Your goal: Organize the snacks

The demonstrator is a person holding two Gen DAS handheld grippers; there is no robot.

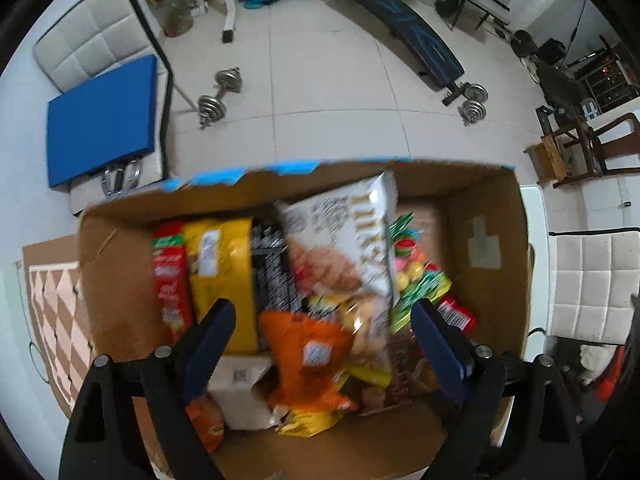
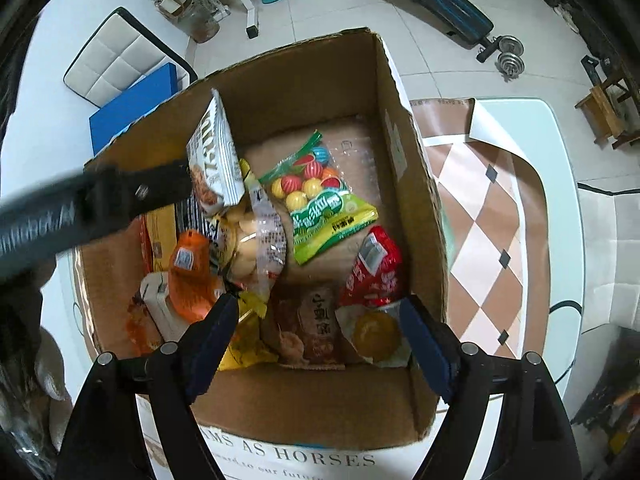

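Inside cardboard box (image 2: 400,128), white snack bag (image 2: 214,152) upright, long axis vertical

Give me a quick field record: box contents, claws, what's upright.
container: cardboard box on table
left claw: open, over the box, holding nothing
right claw: open, over the box, holding nothing
upright: white bag, leaning on the packs along the left
lying flat: candy bag, red packet, brown packet

"AS HORSES" printed on white sheet (image 2: 304,460) under cardboard box (image 2: 424,216)
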